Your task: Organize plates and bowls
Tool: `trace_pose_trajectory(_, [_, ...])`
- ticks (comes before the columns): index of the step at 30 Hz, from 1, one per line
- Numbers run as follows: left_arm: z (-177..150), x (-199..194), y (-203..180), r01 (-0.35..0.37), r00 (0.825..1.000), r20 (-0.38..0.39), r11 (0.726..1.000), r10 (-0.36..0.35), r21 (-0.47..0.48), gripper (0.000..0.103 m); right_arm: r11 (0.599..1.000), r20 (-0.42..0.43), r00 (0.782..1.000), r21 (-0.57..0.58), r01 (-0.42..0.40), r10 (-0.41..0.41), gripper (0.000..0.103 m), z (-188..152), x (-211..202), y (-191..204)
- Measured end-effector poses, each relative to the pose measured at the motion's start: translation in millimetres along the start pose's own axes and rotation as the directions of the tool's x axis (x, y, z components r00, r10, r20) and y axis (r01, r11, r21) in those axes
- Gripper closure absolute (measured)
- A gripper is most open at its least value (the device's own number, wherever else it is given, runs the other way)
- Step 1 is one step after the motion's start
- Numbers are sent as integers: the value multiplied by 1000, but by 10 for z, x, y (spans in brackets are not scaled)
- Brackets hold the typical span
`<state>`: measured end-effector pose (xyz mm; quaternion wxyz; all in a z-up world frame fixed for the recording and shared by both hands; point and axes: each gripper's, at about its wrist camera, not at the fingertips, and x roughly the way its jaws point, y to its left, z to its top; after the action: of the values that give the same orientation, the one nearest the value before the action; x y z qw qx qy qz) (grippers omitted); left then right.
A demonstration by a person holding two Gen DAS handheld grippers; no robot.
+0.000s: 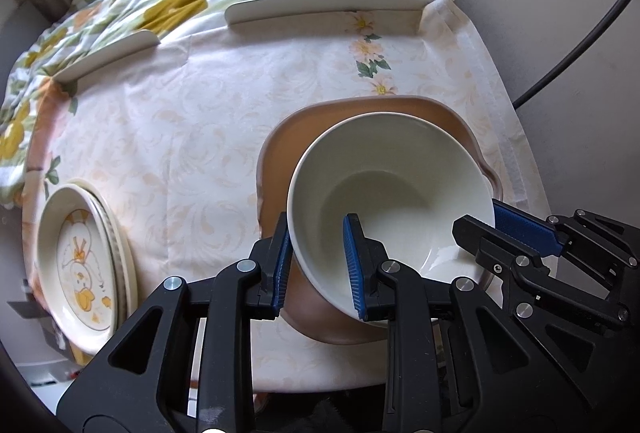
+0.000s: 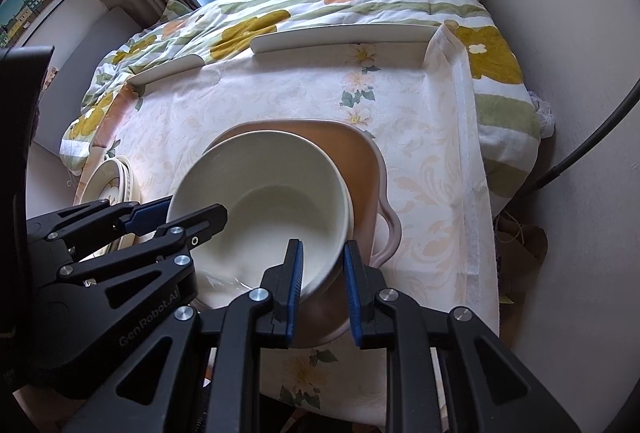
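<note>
1. Left wrist view shows the left gripper (image 1: 318, 261) with its blue-padded fingers set either side of the near-left wall of a deep, glossy cream ceramic bowl (image 1: 400, 193), one pad outside and one inside; whether the pads are pressing the wall or only straddling it cannot be told.
2. Right wrist view shows the right gripper (image 2: 322, 287) likewise astride the bowl's near-right wall, one pad inside and one outside, with a visible gap on the outer side, so a firm pinch cannot be confirmed there either.
3. Two grippers on opposite parts of the rim suggest a shared hold, probably to keep the deep bowl level and stop it tipping or slipping.
4. The bowl sits over a shallow, terracotta-pink squarish dish with a small lug handle (image 2: 360, 153), apparently nested on it as a stack; whether it rests fully or is partly borne by the grippers is unclear.
5. The bowl looks plain, clean and empty, with a smooth, slippery glaze.
6. The dish lies on a pale floral tablecloth (image 1: 192, 137) covering the worktop.
7. Well to the left, a stack of cream plates, the top one printed with a yellow cartoon figure (image 1: 80, 265), sits near the worktop's edge.
</note>
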<state>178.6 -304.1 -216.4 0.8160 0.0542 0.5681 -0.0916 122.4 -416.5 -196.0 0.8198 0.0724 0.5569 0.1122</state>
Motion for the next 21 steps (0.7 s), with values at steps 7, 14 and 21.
trace_pose_trajectory(7, [13,-190,105,31,999,42,999,-30,-19,81,1000,49,999,8,-20,20,85,0,-177,-27])
trace_pose_trajectory(14, [-13,-734,370,55,987,150,998,-51,-25,81,1000,105,994,-3,-10,11,85,7,-559,12])
trace_pose_trajectory(21, [-235,-1050,579,41,972,233,999,-43,14,24,1000,150,989,-29,-5,10,54,-192,-884,66])
